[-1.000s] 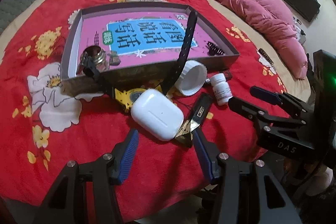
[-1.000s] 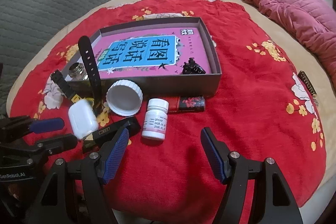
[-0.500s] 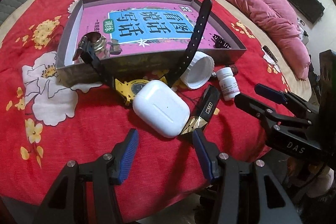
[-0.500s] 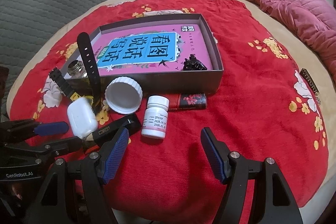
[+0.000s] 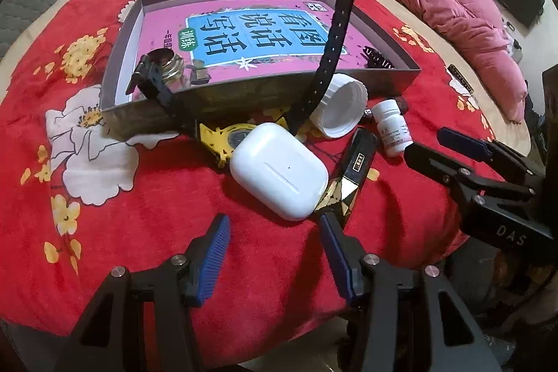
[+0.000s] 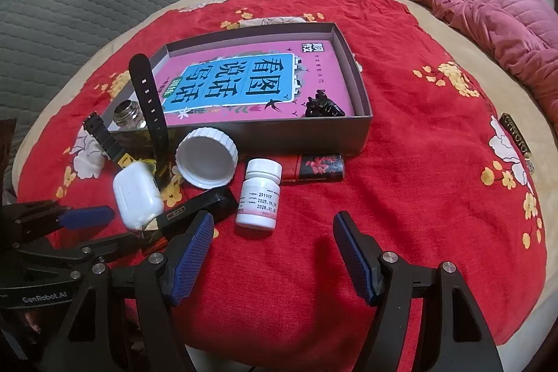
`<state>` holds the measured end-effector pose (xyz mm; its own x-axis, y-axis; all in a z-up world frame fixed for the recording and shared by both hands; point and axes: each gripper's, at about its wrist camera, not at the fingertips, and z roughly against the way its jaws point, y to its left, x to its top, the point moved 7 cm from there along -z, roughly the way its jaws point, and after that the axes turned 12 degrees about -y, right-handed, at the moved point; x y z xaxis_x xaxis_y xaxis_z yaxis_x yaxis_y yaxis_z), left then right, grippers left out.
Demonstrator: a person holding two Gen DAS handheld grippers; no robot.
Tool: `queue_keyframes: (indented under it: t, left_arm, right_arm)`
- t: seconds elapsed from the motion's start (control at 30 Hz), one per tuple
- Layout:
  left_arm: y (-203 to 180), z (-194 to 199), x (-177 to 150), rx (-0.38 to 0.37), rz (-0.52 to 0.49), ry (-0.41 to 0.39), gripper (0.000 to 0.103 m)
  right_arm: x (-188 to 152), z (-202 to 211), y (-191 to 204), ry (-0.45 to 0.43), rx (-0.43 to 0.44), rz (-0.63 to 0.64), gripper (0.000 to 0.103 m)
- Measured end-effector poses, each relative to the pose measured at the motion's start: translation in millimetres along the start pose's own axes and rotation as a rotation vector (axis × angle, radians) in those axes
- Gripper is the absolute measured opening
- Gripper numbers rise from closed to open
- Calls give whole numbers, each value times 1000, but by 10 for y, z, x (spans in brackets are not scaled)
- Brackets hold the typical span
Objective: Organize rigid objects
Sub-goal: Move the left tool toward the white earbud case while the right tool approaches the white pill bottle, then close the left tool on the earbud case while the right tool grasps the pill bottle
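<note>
Two hand-held grippers hover over a red floral blanket, both with jaws spread and empty: the left gripper faces a white earbud case, the right gripper a white pill bottle. Most of the sorting looks undone. Beside the case lie a black-and-gold clipper-like tool, a yellow watch with upright black straps, a white jar lid and a red-and-black lighter, all outside the grey box. Inside it, only a small glass jar and a black clip rest on the pink printed sheet.
</note>
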<state>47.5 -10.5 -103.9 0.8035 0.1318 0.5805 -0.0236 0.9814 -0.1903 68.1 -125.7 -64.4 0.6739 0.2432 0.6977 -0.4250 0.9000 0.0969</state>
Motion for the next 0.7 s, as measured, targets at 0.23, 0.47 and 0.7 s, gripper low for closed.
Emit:
queue_keyframes:
  t: [0.23, 0.47, 0.7]
  left_arm:
    - [-33, -68, 41, 7, 1, -9, 53]
    - [-28, -132, 103, 13, 7, -30, 53]
    - [26, -162, 162, -31, 55, -49, 53]
  right_arm:
    - [-19, -41, -8, 9, -4, 3, 73]
    - [-46, -127, -7, 21, -14, 17, 73]
    - [-47, -261, -24, 18, -61, 35, 73]
